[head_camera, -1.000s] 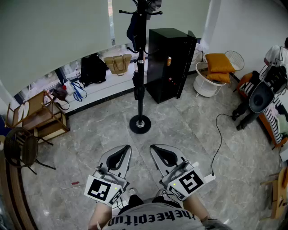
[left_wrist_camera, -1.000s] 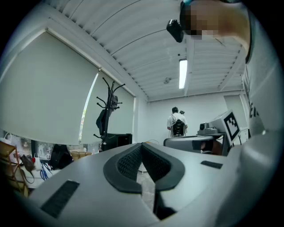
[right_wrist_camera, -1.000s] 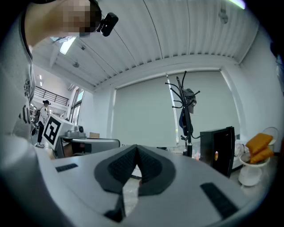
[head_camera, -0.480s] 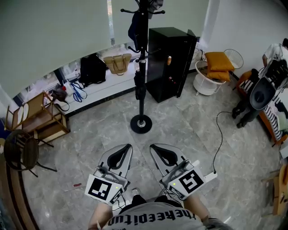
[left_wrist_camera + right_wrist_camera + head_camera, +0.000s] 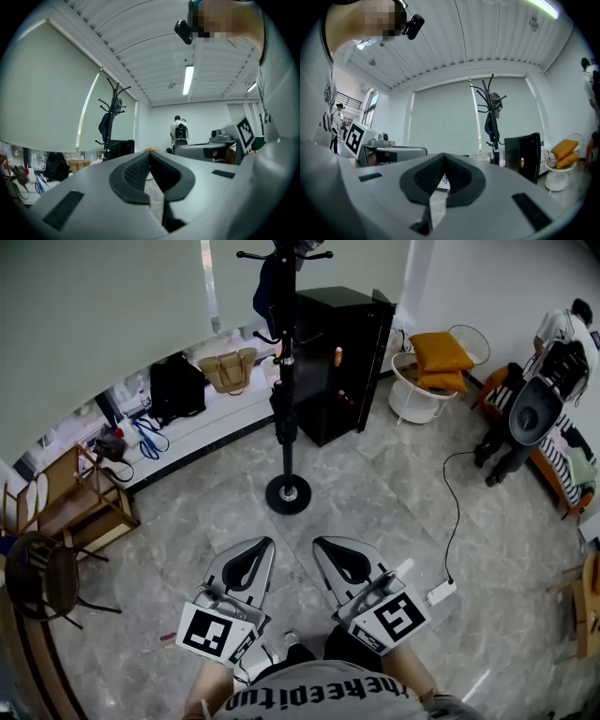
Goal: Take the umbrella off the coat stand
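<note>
The black coat stand (image 5: 286, 381) rises from a round base (image 5: 288, 494) on the grey stone floor, straight ahead of me. A dark blue folded thing (image 5: 265, 287), apparently the umbrella, hangs from its upper hooks; it shows too in the left gripper view (image 5: 105, 127) and the right gripper view (image 5: 489, 125). My left gripper (image 5: 262, 543) and right gripper (image 5: 320, 543) are held side by side, level, well short of the stand. Both are shut with nothing between the pads (image 5: 136, 171) (image 5: 425, 176).
A black cabinet (image 5: 342, 352) stands just right of the stand. Bags (image 5: 225, 369) sit on a low ledge behind. Wooden furniture (image 5: 84, 502) and a dark round chair (image 5: 37, 573) are at the left. A cable with a power strip (image 5: 441, 592) lies right; a person (image 5: 561, 334) stands far right.
Both grippers and my view have drifted slightly forward across the floor; the room has shifted a little left in the head view. The jaws stay shut.
</note>
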